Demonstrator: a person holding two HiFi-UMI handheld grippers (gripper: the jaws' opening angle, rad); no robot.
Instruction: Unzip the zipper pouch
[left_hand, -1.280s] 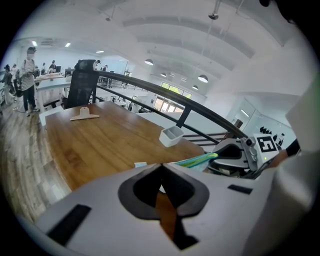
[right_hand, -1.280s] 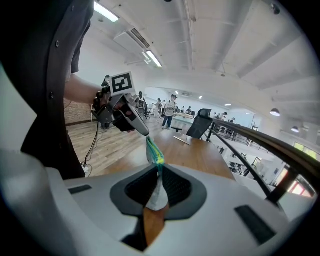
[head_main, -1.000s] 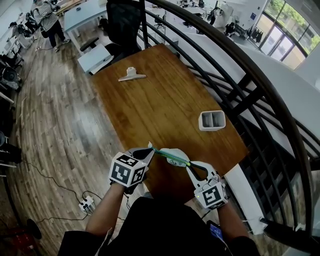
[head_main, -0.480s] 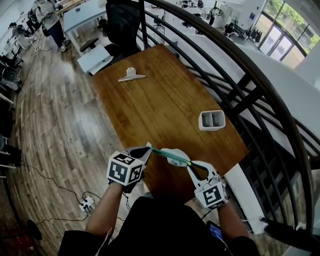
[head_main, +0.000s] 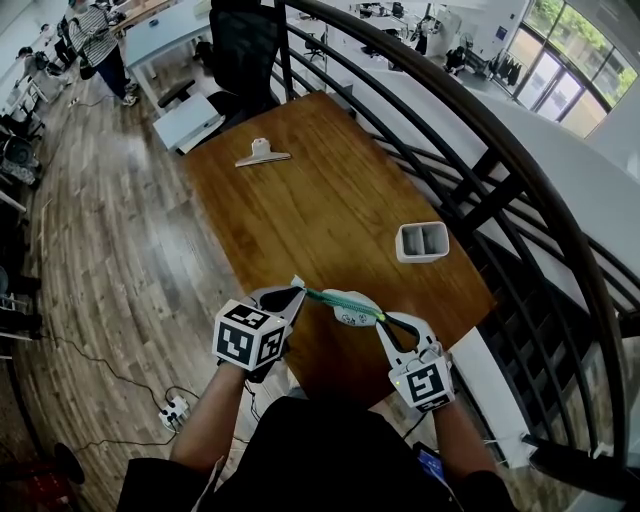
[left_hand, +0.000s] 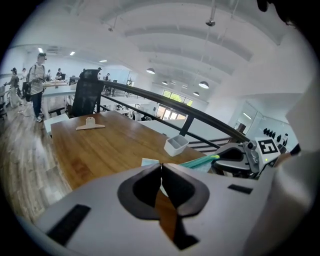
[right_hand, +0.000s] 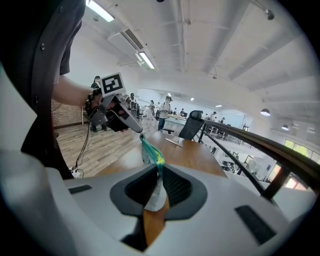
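Holds zipper pouch stretched in mid-air, long axis in line from left gripper to right gripper. Clamps one end in each, jaws pinched on fabric.

The head view looks steeply down on the wooden table, with the left gripper and right gripper close below. Each gripper view looks along its own jaws, low over the table. They face one another, sharing the pouch and, seemingly, the far clip.
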